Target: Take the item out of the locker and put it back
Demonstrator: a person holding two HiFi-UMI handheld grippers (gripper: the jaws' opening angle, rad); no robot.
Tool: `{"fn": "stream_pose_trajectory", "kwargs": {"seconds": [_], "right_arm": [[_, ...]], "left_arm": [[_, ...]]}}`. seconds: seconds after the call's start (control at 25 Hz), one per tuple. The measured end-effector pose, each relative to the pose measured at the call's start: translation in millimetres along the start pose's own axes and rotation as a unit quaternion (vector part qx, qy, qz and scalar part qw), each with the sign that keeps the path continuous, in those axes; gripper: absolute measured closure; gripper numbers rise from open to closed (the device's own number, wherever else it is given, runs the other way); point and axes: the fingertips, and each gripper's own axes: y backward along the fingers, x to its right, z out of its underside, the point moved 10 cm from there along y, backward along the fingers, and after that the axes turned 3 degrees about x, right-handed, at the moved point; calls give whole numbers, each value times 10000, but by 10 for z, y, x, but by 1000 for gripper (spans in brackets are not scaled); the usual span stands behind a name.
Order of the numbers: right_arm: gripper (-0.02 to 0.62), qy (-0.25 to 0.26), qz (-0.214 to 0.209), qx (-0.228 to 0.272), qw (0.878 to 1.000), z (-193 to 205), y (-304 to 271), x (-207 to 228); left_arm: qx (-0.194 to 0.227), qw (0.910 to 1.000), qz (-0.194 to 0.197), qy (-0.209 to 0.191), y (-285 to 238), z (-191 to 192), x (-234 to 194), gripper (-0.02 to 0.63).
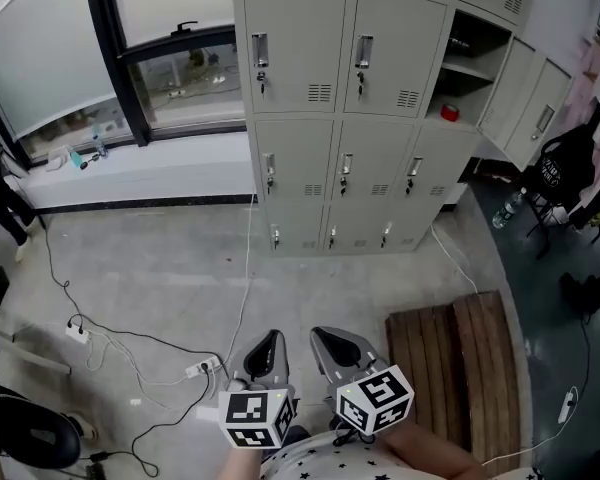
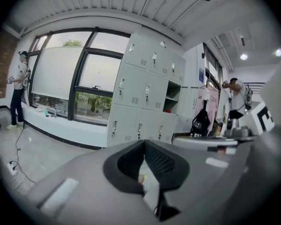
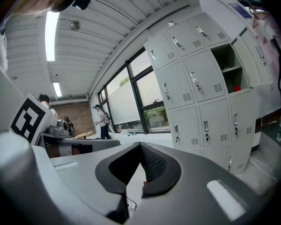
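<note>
1. The left gripper (image 1: 268,350) and the right gripper (image 1: 336,348) are being held low and close to the body. They are side by side, just apart, and both are being pointed at the grey metal locker bank (image 1: 340,108).
2. The left gripper's jaws are being pressed together, with nothing between them. The right gripper's jaws are likewise being pressed together and are empty.
3. The locker bank is being faced from well apart, with bare grey concrete floor (image 1: 180,268) lying between it and the grippers.
4. The right side is being bounded by a brown slatted wooden pallet (image 1: 455,368), near the right gripper. Black cables (image 1: 130,338) and a white power strip (image 1: 202,369) are lying on the floor near the left gripper.
5. One open compartment (image 1: 470,43) is being shown in the bank's right column, with an inner shelf across it.
6. The small red item (image 1: 450,113) is being seen below that shelf, on the compartment's floor near its front edge. It looks low and compact, and it is too small for its shape to be told.
</note>
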Motion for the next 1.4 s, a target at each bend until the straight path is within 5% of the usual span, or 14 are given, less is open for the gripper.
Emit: {"fn": "stream_pose_trajectory", "kwargs": {"seconds": [0.64,1.0,1.4], "right_arm": [[597,162,904,311,9953,-1016,-35,2988],[597,-45,1603,563,9855,-1207,216,3881],[595,-111,2106,589,9757,-1353,-182,4861]], "left_arm": [[186,9969,769,-24,-2942,-662,1607,600],[-99,9951,952,-266,-3680,-791,2208,600],[-156,9911,1247,-448,-4733,-929,2345,600]]}}
